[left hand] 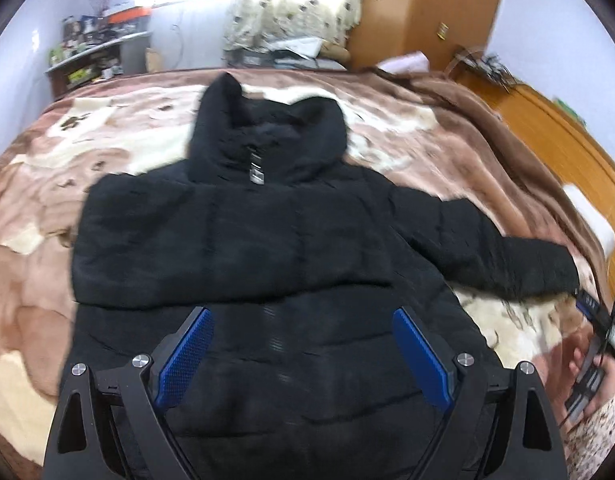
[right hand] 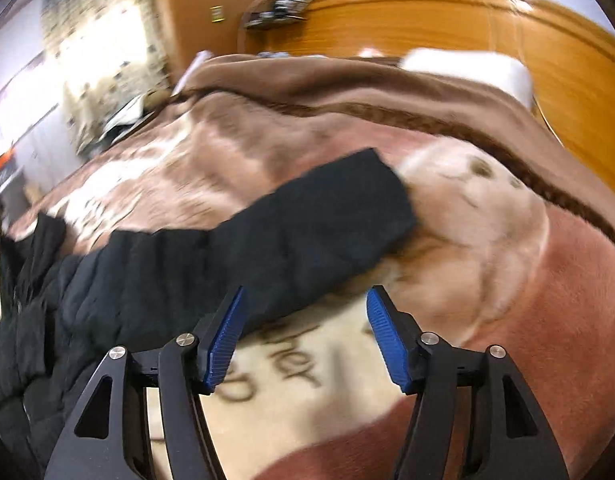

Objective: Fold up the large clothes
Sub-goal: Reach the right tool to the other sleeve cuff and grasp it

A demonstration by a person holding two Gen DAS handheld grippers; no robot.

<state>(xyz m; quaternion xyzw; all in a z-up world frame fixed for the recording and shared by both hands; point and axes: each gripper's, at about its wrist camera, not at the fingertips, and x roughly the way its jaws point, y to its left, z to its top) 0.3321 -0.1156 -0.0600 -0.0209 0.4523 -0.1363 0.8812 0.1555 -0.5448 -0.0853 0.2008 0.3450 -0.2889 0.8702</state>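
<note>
A big black jacket lies flat on the bed, on a soft brown blanket with cream bear shapes. Its hood points to the far side. One sleeve lies stretched out to the side on the blanket.

The left tool hangs over the jacket's lower part. Its blue pads are far apart and hold nothing. The right tool is over the blanket, just beside the sleeve. Its pads are apart too, with nothing between them.

Behind the bed stand a cluttered shelf, a flowery curtain and a brown wardrobe. A wooden headboard is at one end, with a white pillow by it.
</note>
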